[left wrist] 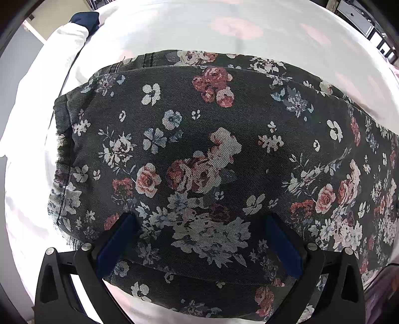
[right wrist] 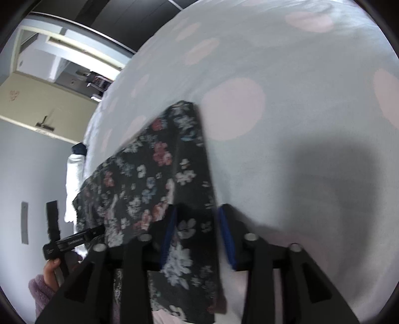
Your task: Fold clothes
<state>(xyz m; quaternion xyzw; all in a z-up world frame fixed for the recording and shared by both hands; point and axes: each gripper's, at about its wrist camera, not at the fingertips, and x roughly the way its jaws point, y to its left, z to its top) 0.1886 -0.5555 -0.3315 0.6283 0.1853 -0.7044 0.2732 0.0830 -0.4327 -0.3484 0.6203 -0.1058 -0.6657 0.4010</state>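
A dark floral garment (left wrist: 199, 149) lies folded into a thick rectangle on the dotted bed sheet (left wrist: 174, 30). My left gripper (left wrist: 199, 217) points straight down over its near part, jaws wide open, blue pads (left wrist: 117, 239) standing on either side of a patch of the print. In the right wrist view a narrow corner of the same garment (right wrist: 189, 174) runs between the fingers of my right gripper (right wrist: 198, 219). Those jaws stand apart and the right pad (right wrist: 225, 231) is clear of the cloth, which droops loosely.
A white folded cloth (left wrist: 67, 42) and a dark blue item (left wrist: 86, 18) lie at the bed's far left edge. A hand (right wrist: 51, 269) in a fuzzy mauve sleeve holds the other tool at lower left. Floor and furniture (right wrist: 49, 82) lie beyond the bed.
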